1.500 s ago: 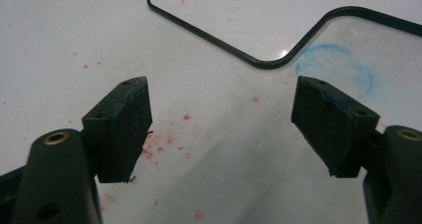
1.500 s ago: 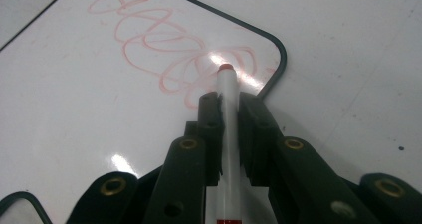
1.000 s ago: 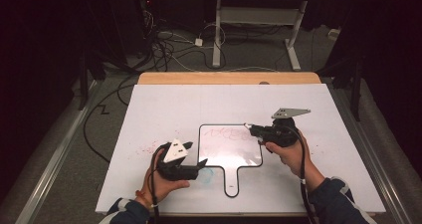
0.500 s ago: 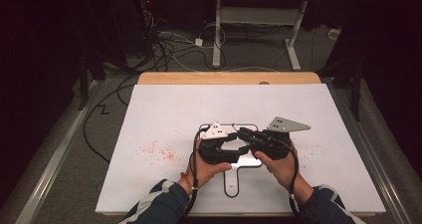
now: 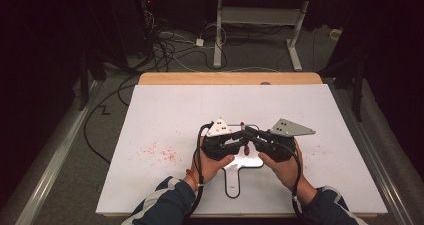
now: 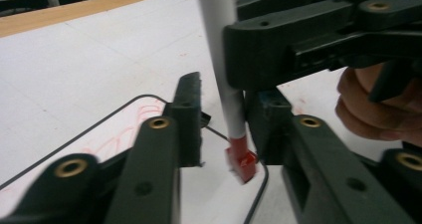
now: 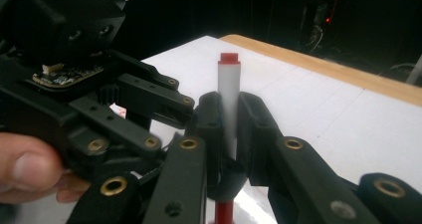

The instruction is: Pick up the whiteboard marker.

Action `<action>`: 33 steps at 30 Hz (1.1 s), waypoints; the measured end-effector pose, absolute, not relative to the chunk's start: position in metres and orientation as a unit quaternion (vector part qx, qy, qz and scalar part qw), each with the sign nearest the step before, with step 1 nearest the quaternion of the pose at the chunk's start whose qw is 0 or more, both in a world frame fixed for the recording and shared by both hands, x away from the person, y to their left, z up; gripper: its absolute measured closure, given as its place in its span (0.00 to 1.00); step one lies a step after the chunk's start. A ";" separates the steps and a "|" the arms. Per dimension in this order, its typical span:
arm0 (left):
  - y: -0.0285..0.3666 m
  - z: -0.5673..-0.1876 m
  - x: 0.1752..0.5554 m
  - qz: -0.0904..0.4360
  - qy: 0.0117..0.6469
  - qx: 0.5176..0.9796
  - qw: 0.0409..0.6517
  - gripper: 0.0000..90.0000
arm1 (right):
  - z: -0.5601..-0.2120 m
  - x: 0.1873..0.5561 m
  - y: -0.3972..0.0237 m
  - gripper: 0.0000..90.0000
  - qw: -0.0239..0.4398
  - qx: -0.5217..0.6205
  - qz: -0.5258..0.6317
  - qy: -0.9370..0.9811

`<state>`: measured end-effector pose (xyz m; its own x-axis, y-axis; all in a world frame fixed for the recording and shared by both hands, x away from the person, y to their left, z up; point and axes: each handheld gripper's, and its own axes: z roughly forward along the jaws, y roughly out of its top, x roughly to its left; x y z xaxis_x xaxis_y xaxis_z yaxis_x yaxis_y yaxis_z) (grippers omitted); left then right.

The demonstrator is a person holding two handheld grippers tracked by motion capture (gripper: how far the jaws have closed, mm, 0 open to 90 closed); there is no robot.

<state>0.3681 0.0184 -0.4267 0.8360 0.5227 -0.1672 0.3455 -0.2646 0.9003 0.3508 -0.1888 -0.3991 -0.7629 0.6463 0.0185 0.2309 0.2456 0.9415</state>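
Board (image 5: 320, 135): lay on the table (image 5: 230, 78), whose far edge showed beyond it.
Small handled board (image 5: 235, 185): lay on the big board, near its near edge, handle pointing toward me.
My left gripper (image 5: 235, 137): sat over the small board's left part, just left of my right gripper (image 5: 245, 135).
Marker (image 7: 229, 99): stood upright between my right gripper's jaws; in the left gripper view its lower end (image 6: 242, 159) hung between my left jaws, over the small board.
Smudges (image 5: 160, 152): lay on the big board, left of my left hand (image 5: 212, 160).

Between my right tongs (image 7: 229, 134) I see a smooth white plastic marker (image 7: 229, 92). Matt black plastic tongs; beneath them, a glossy whiteboard (image 6: 164, 109) and pale wood tabletop (image 5: 230, 78).
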 end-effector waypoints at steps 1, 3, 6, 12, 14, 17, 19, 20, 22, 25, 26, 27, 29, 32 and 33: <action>0.018 -0.427 0.369 0.086 0.272 0.793 0.538 0.83 | -0.399 0.350 -0.188 0.90 0.196 0.286 0.543 0.765; 0.018 -0.427 0.369 0.091 0.263 0.797 0.536 0.87 | -0.399 0.349 -0.186 0.90 0.201 0.281 0.541 0.767; 0.018 -0.427 0.370 0.099 0.254 0.802 0.531 0.87 | -0.398 0.348 -0.185 0.90 0.212 0.275 0.537 0.769; 0.017 -0.427 0.376 0.128 0.239 0.814 0.514 0.87 | -0.397 0.348 -0.185 0.81 0.223 0.277 0.539 0.763; 0.021 -0.430 0.383 0.135 0.239 0.815 0.510 0.87 | -0.395 0.347 -0.188 0.76 0.226 0.278 0.541 0.761; 0.032 -0.437 0.392 0.149 0.220 0.817 0.512 0.87 | -0.391 0.345 -0.198 0.65 0.233 0.278 0.544 0.756; 0.042 -0.442 0.398 0.162 0.219 0.817 0.508 0.87 | -0.391 0.344 -0.208 0.61 0.241 0.273 0.539 0.760; 0.042 -0.442 0.398 0.162 0.219 0.817 0.508 0.87 | -0.393 0.343 -0.213 0.59 0.247 0.272 0.536 0.760; 0.058 -0.450 0.407 0.167 0.229 0.811 0.511 0.87 | -0.396 0.342 -0.224 0.57 0.254 0.267 0.527 0.766; 0.067 -0.456 0.412 0.166 0.238 0.811 0.509 0.87 | -0.401 0.340 -0.234 0.56 0.264 0.266 0.517 0.770; 0.072 -0.459 0.415 0.166 0.246 0.811 0.505 0.87 | -0.405 0.337 -0.244 0.55 0.269 0.267 0.506 0.775; 0.076 -0.465 0.419 0.168 0.257 0.814 0.494 0.87 | -0.407 0.336 -0.247 0.55 0.272 0.267 0.502 0.777; 0.082 -0.470 0.421 0.164 0.256 0.810 0.501 0.87 | -0.410 0.332 -0.251 0.54 0.276 0.264 0.494 0.781; 0.086 -0.468 0.421 0.174 0.250 0.820 0.485 0.88 | -0.414 0.325 -0.253 0.53 0.304 0.242 0.464 0.796; 0.088 -0.467 0.421 0.178 0.248 0.824 0.477 0.88 | -0.414 0.322 -0.253 0.52 0.309 0.231 0.457 0.801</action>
<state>0.4210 0.0877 -0.4666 0.8135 0.5788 0.0562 0.2394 -0.4214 0.8747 0.3216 -0.2529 -0.4144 -0.7025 0.6523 -0.2844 0.0868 0.4752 0.8756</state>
